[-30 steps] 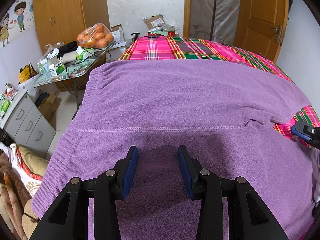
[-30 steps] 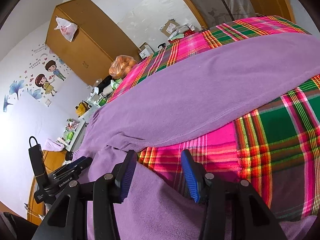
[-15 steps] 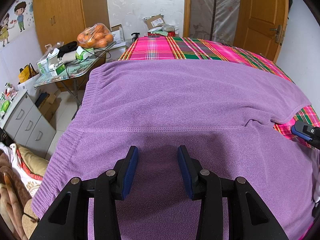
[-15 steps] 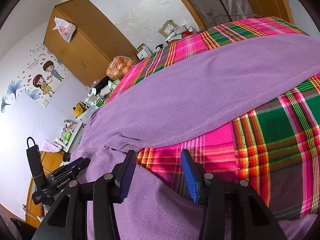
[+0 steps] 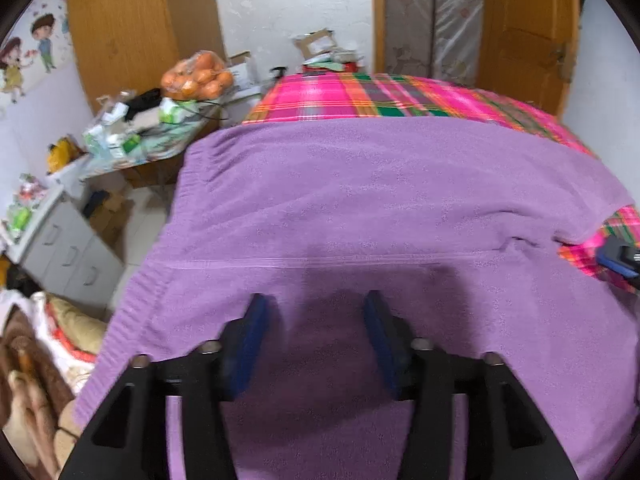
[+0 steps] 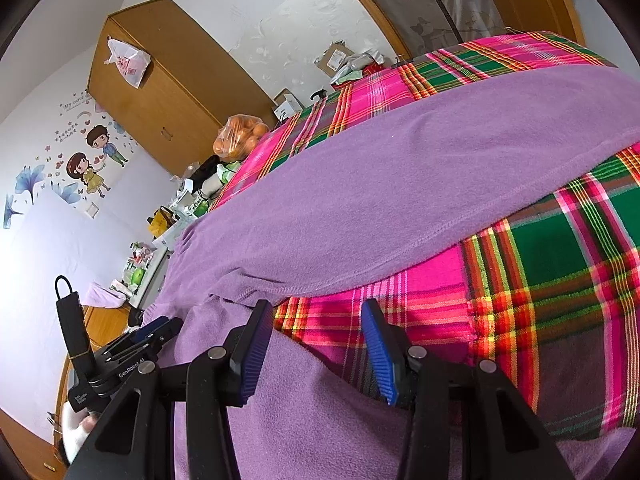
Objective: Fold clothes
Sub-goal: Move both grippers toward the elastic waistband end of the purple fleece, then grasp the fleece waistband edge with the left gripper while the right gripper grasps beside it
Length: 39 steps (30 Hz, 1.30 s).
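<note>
The purple fleece garment (image 5: 380,208) lies spread across the plaid-covered bed (image 6: 560,280), reaching its left edge. The left tool (image 5: 312,336) is opening over it, apparently empty; the right tool (image 6: 316,344) stands wide. A shallow pinch risks dragging the bedcover along.

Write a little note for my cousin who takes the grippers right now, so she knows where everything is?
Left gripper: jaws opening, above the purple garment, nothing pinched.
Right gripper: open, over the garment's near edge and the plaid bedcover, holding nothing.
The garment lies spread flat across the bed, one part angling off toward the right.
Done: garment laid out, no fold visible.
Left: likely grab the edges and make every fold.
</note>
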### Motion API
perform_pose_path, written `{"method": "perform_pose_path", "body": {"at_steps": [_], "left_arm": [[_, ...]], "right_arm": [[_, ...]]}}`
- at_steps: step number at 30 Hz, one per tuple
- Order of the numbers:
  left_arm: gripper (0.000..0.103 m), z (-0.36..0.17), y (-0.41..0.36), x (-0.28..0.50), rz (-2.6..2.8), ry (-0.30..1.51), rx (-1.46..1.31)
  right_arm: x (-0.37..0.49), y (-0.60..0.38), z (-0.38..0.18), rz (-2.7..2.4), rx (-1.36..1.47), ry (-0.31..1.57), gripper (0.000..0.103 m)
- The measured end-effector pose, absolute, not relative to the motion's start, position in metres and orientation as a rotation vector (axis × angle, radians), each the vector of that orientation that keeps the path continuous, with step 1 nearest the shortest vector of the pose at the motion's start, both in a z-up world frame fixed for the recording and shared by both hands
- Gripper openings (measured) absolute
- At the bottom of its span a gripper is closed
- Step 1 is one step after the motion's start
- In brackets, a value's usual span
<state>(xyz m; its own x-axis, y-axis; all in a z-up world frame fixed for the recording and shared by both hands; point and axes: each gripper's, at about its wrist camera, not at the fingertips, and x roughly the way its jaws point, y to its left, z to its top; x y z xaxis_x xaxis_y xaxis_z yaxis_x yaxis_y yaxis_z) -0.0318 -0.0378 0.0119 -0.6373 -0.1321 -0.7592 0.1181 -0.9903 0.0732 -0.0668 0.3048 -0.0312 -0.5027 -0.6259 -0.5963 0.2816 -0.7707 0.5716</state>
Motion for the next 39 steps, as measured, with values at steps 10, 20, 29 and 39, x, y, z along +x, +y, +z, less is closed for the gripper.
{"method": "perform_pose_path", "body": {"at_steps": [10,20,29,39], "left_arm": [[0.063,0.01,-0.048,-0.033,-2.738,0.058,1.283],[0.063,0.065,-0.053,0.001,-2.966,0.106,0.984],[0.073,0.093,-0.08,0.009,-3.139,0.076,0.847],[0.073,0.107,-0.157,-0.042,-3.07,0.264,0.951]], "right_arm": [[-0.068,0.307,-0.032,-2.246,1.128,-0.582,0.047],[-0.056,0.319,-0.015,-2.21,0.878,-0.646,0.052],[-0.041,0.307,0.008,-2.125,0.719,-0.588,0.054],[-0.04,0.23,0.074,-2.149,0.768,-0.005,0.055]]}}
